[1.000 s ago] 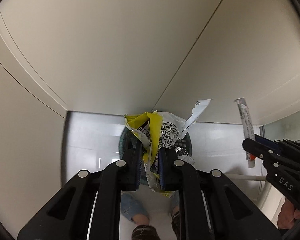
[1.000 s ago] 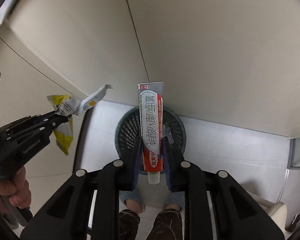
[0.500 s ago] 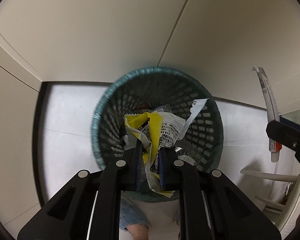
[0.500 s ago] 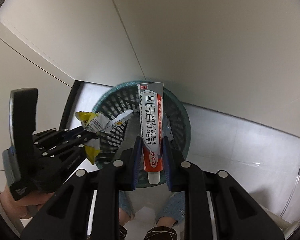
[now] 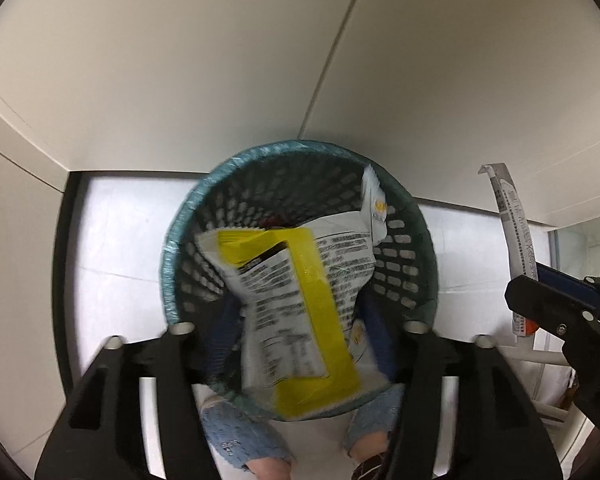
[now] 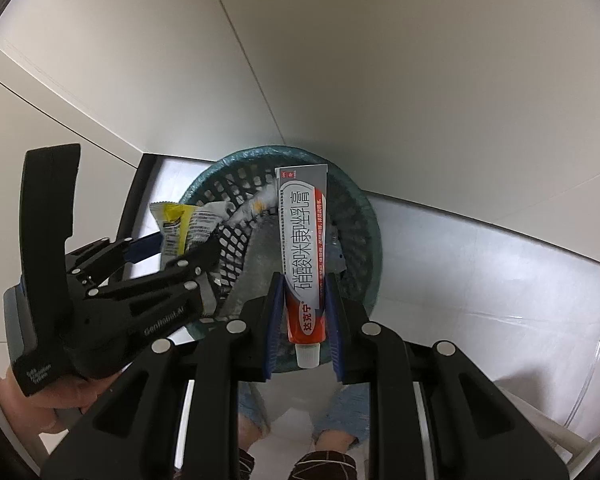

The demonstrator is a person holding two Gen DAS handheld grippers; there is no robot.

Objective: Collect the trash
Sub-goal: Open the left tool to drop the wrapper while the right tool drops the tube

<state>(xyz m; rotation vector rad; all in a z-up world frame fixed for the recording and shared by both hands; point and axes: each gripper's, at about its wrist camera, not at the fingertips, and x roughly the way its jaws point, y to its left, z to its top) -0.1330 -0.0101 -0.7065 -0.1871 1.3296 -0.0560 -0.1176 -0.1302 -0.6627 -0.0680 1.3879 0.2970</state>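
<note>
Trash run looks roughly halfway at this drop-off, going by what shows. Both grippers are over the teal mesh basket (image 5: 188, 216), which sits on the pale floor against the wall.

Left gripper (image 5: 300, 320) has its jaws spread wide, and the yellow-and-white wrapper (image 5: 296, 292) sits loose between them, blurred, right above the basket mouth. My read is that it's been let go and is dropping in, though I can't tell if it has cleared the fingers yet. From the right wrist view you can see the wrapper's top poking up beside the basket rim, near the left gripper's tips.

Right gripper (image 6: 306, 312) is pinching the red-and-grey ointment tube (image 6: 304, 248) around its lower half, cap end pointing back toward the camera, flat crimped end out over the basket opening. So that one isn't dropped yet.

There's already something pale lying at the bottom of the basket, too fuzzy to name.

What's left, I'd guess: let the wrapper fall fully, then open the right jaws so the tube goes in. Whether more trash is lying around elsewhere, no idea, nothing else shows.
</note>
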